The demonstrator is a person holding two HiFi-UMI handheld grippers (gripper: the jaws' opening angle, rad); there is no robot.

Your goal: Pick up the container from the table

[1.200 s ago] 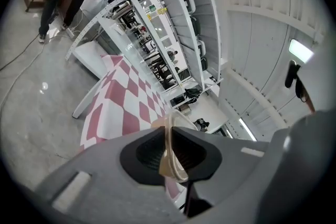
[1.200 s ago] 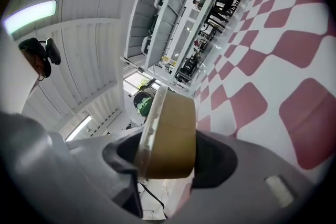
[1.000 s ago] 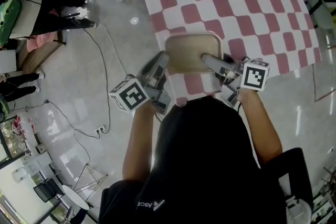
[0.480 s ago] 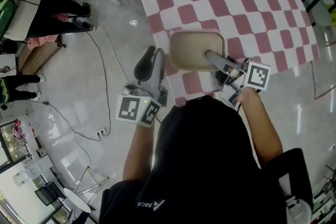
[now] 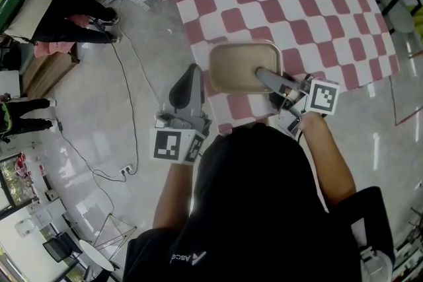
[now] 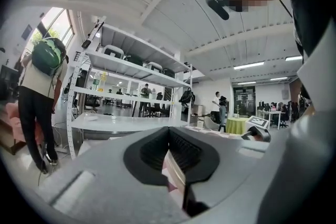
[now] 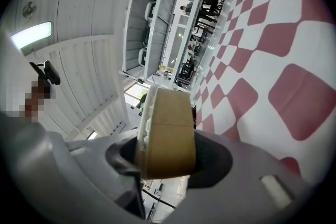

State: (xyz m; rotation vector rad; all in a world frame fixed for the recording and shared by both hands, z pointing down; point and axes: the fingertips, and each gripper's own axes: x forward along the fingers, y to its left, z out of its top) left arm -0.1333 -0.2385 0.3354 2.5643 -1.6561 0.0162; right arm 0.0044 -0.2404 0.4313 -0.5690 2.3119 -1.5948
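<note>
Right now the right tongs (image 5: 266, 78), jaws just closed in, clamp the container (image 5: 238, 66) by its 4 o'clock wall at the counter (image 5: 317, 3)'s 7 o'clock corner, long axis 9-to-3, left tongs (image 5: 190, 74) together, empty, just beside its 9 o'clock end.

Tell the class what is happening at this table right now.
A person works with a gripper in each hand. The right gripper is clamped on a wall of a beige container over the red-checked tablecloth; whether it has left the cloth is unclear. The left gripper, jaws just closed and empty, is off the cloth's left edge.
</note>
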